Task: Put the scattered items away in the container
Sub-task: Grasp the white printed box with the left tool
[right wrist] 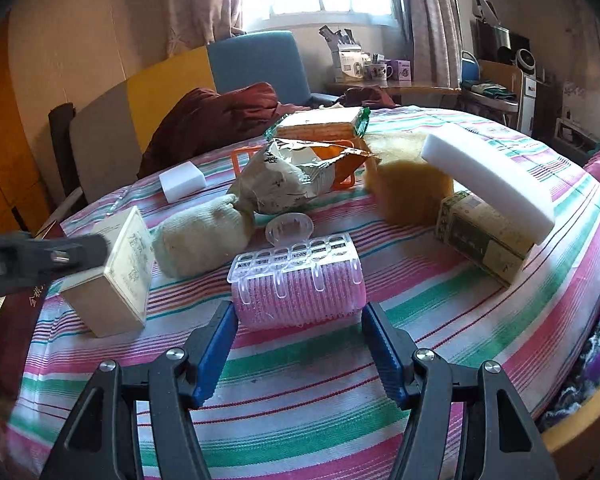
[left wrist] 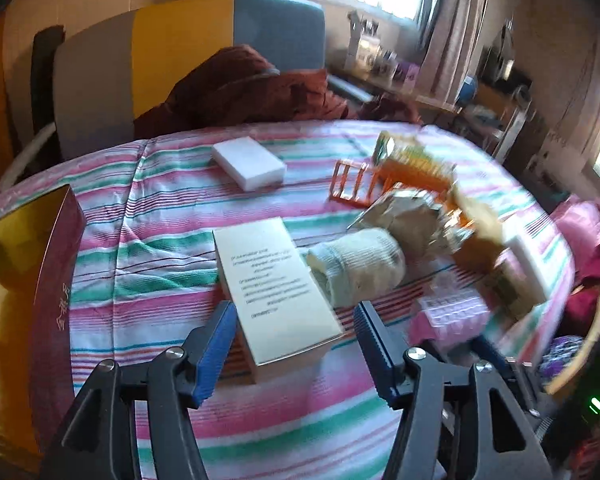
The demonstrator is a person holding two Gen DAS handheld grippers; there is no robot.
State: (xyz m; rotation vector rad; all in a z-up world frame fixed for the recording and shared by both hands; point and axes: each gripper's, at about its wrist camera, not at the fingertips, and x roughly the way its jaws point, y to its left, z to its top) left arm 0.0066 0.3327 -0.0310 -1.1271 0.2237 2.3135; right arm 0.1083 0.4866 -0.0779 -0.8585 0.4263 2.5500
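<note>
While both tongs stand spread, nothing is gripped: left gripper (left wrist: 294, 314) straddles one cream box (left wrist: 274, 292), right gripper (right wrist: 296, 316) one pink roller (right wrist: 300, 294).
Two white sponges (right wrist: 182, 181) (right wrist: 488, 184), one sock (right wrist: 202, 240) (beside box); container (left wrist: 28, 248) at left edge.

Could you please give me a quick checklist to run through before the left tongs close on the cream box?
1. Left tongs open: ok.
2. Cream box between the fingers: ok.
3. Rolled sock clear of the box: not ok, it touches.
4. Right tongs out of the way, open at the pink hair roller: ok.
5. Dark red container open: ok.
6. Room inside the container: cannot tell.
</note>
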